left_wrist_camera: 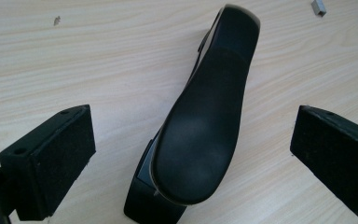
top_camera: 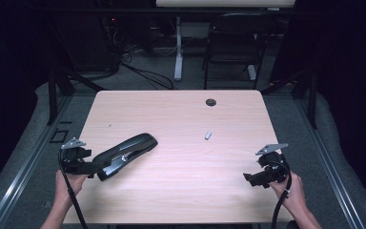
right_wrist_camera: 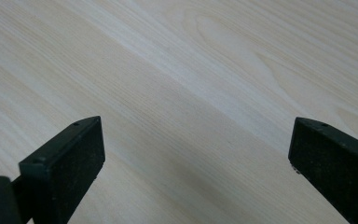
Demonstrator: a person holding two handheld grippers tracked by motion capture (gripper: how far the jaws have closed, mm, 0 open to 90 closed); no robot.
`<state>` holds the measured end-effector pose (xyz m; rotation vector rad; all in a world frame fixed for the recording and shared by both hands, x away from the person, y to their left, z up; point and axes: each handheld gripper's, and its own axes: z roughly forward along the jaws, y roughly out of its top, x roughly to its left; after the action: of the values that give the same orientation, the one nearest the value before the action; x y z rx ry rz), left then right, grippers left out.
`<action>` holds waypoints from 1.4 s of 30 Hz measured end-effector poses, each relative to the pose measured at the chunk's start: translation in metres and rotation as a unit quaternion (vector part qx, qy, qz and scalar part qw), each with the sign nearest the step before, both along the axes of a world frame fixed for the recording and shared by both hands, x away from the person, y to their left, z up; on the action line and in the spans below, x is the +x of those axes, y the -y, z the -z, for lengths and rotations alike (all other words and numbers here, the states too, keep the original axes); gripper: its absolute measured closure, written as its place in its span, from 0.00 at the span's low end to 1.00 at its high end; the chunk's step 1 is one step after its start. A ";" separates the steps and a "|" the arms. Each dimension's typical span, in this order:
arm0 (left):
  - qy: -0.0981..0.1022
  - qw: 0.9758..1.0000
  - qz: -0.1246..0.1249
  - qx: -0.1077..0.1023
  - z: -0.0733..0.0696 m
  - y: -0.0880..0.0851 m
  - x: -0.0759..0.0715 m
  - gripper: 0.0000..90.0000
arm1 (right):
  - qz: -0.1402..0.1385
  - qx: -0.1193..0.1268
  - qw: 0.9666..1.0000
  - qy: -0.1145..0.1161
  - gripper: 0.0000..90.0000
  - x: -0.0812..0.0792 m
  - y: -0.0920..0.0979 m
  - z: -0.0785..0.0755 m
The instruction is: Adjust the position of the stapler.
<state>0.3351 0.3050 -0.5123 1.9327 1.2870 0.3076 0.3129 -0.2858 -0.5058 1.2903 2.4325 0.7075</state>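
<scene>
A black stapler (top_camera: 126, 155) lies on the pale wooden table (top_camera: 181, 114), at about eight o'clock from the table's middle. Its long axis runs diagonally in the high view, from a near end at seven o'clock to a rounded far end pointing toward two o'clock. In the left gripper view its dark top surface (left_wrist_camera: 205, 116) stretches from the bottom centre up toward one o'clock, between the two jaws without touching either.

The left gripper (top_camera: 88, 168) sits at the stapler's near end with its jaws spread wide, gripping nothing. The right gripper (top_camera: 249, 177) hovers at about four o'clock on the table, well apart from the stapler, jaws likewise wide and empty over bare wood.

A small grey piece, possibly a strip of staples (top_camera: 208, 135), lies near the table's centre; it is too small to identify surely.
</scene>
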 end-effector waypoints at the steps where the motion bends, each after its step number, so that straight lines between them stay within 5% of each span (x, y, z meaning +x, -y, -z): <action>1: -0.003 1.000 0.002 0.001 0.000 0.000 0.000 0.00 | -0.001 0.000 1.000 -0.001 0.03 0.000 -0.001 0.000; 13: -0.017 1.000 0.008 0.017 0.003 0.005 0.002 0.00 | -0.015 -0.010 1.000 -0.003 0.04 0.000 -0.005 0.002; 16: -0.015 1.000 0.011 0.012 0.002 0.005 0.002 0.18 | -0.021 -0.016 1.000 -0.004 0.04 0.000 -0.006 0.002; 26: -0.016 1.000 0.010 0.016 0.004 0.006 0.002 0.48 | -0.024 -0.028 0.999 -0.016 0.05 0.000 -0.006 0.004; 42: -0.022 0.999 0.036 0.027 0.003 0.013 -0.004 0.57 | -0.025 -0.031 0.999 -0.022 0.07 0.001 -0.008 0.006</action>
<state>0.3310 0.2915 -0.5155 2.0372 1.2448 0.2672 0.3142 -0.2776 -0.5121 1.2373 2.5084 0.6169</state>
